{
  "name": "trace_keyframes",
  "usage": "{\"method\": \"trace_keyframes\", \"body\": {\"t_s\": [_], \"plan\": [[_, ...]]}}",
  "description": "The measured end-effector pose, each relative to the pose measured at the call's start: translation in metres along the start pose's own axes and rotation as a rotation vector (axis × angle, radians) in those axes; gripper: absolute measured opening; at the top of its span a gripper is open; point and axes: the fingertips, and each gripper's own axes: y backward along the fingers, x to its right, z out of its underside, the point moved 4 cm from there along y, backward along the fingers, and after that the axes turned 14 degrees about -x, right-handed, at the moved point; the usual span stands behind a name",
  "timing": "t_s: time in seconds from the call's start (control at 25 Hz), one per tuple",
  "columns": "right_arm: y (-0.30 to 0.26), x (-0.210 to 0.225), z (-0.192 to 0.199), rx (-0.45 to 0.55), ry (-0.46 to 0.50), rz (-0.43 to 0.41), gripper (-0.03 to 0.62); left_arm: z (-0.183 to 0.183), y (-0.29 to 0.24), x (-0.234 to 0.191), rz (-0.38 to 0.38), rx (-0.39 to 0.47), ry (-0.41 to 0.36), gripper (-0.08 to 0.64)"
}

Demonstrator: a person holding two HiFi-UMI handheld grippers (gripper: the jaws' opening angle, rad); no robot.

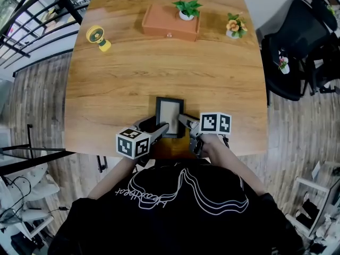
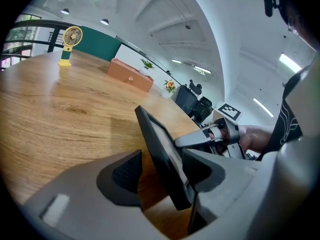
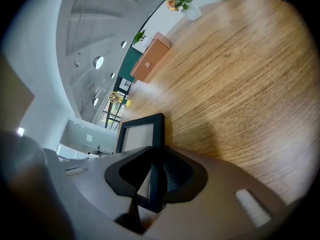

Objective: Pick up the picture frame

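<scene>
The right tongs (image 1: 184,121) pinch the frame's (image 1: 170,116) right rim to bear it, while the left tongs (image 1: 162,128) straddle its near left corner, narrow but one pad clear, likely steadying. The frame, black-rimmed round a pale panel, tilts by the middle of the surface's (image 1: 159,62) near edge.

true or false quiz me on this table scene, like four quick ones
1. The right gripper has the picture frame between its jaws. True.
2. The yellow fan lies right beside the picture frame. False: it stands near the far left corner of the table, well apart from the frame.
3. A potted plant stands on the orange box. True.
4. The left gripper is off to the side, clear of the picture frame. False: the frame stands between its jaws, with a gap on one side.
</scene>
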Motion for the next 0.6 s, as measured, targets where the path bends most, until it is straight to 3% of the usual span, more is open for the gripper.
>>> {"method": "trace_keyframes", "body": {"t_s": [0.36,0.6], "plan": [[-0.005,-0.002,-0.001,-0.045,0.017,0.002,0.098,-0.009,-0.001,0.003,0.001,0.003,0.028,0.129],[-0.007,-0.010,-0.001,-0.050,0.061,-0.030,0.124,-0.019,0.002,0.007,0.027,0.038,0.057,0.104]]}}
